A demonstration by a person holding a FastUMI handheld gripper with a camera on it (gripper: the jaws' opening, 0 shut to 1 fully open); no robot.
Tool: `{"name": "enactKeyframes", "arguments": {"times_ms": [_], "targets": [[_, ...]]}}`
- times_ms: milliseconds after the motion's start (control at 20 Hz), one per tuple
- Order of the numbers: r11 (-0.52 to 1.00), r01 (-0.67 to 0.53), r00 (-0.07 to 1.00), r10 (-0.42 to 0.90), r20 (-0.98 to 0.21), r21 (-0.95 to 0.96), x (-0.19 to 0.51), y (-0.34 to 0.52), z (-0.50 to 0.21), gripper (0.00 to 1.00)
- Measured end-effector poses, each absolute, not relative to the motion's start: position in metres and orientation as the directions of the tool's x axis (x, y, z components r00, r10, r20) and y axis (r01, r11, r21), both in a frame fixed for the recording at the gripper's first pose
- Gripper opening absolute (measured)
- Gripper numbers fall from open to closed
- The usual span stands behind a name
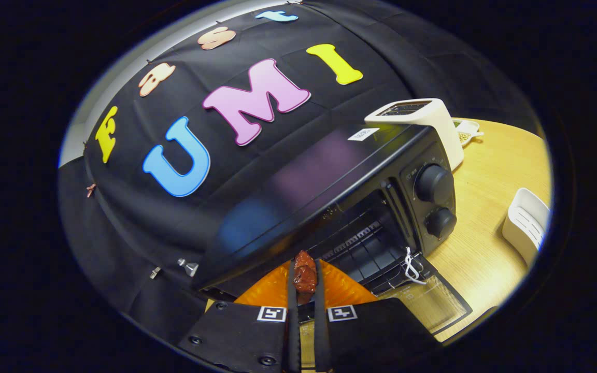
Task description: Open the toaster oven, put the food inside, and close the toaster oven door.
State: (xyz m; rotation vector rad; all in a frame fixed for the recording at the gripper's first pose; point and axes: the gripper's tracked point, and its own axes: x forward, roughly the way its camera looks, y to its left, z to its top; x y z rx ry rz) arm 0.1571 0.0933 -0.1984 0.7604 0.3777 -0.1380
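Right now my gripper (304,280) is clenched on a piece of food (304,276), a reddish-brown glazed chunk pinched between both black fingers (292,311) near their tips. Both fingers press against its sides, and the top of the chunk pokes up just past the fingertips.

Directly under the food and the fingertips I see an orange plate (347,290), spreading out to both sides of the fingers. Whether the food touches the plate or hangs above it, I cannot tell.

Just ahead of the fingers sits the black toaster oven (329,171), tilted in my view. Its door (433,303) is down and open, lying flat to the right of the fingers, with a white cord (410,267) tied at its handle. The wire rack (366,254) inside shows just beyond and to the right of the food. The oven's top front edge hangs close over the fingertips, so it stands between the food and the cavity from this angle.

Two round knobs (433,184) sit on the oven's right panel. Beyond the oven stands a white toaster (423,116). Far right of the fingers, on the wooden table (490,176), rests a white slotted holder (526,223).
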Motion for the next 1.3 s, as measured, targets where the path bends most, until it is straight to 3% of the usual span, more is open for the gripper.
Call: {"name": "enactKeyframes", "arguments": {"times_ms": [450, 650, 700, 750, 800, 1300], "targets": [[0.803, 0.233, 0.910, 0.019, -0.414, 0.549, 0.160, 0.096, -0.219, 0.21], [0.854, 0.196, 0.897, 0.043, -0.440, 0.483, 0.147, 0.095, -0.222, 0.74], [0.867, 0.186, 0.891, 0.049, -0.451, 0.463, 0.140, 0.095, -0.224, 0.80], [0.885, 0.165, 0.891, 0.056, -0.451, 0.436, 0.138, 0.097, -0.226, 0.96], [0.906, 0.152, 0.887, 0.051, -0.459, 0.394, 0.125, 0.095, -0.224, 0.99], [0.974, -0.014, 0.850, 0.131, -0.510, 0.226, 0.043, 0.106, -0.196, 0.98]]}}
